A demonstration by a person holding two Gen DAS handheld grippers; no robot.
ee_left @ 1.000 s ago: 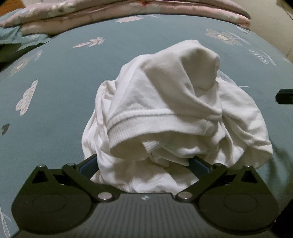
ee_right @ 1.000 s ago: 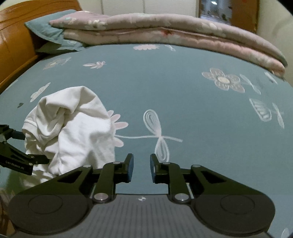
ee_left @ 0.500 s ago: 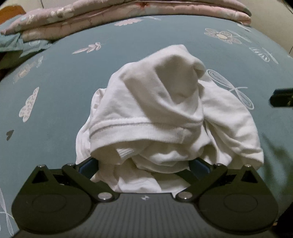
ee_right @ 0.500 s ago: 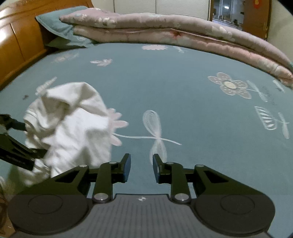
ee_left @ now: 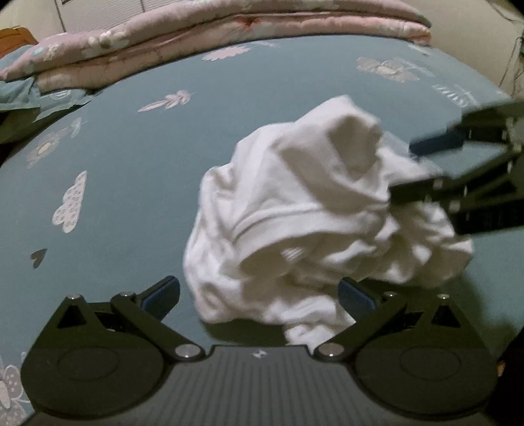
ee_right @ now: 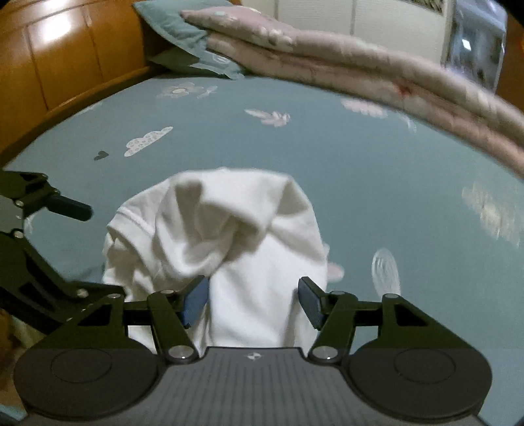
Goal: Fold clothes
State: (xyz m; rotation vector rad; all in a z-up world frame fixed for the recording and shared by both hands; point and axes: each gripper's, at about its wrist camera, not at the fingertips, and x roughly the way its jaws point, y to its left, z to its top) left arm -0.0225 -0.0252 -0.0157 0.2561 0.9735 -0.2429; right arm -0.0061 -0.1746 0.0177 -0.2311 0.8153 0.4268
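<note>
The bed point(ee_right: 344, 170), covered in a teal sheet printed with pale flowers and clouds, serves as the folding surface, and its broad flat middle is why the white garment point(ee_right: 235, 249) lies there: a crumpled heap on the sheet, not yet spread out, so the folding proper has not begun. Beyond the garment, along the far edge of the bed, lies a folded pink quilt point(ee_right: 360, 65), with a teal pillow point(ee_right: 177, 23) and the wooden headboard point(ee_right: 65, 59) at its end; all are well apart from the garment and block nothing. The left tongs point(ee_left: 258, 295) stand wide on the near side of the garment, with its lower folds between the pads but apparently not pinched. The right tongs point(ee_right: 253, 300) have just been opening and now stand fairly wide astride the other side of the heap, cloth between them but not clamped, probably to take a first hold for shaking it out.
</note>
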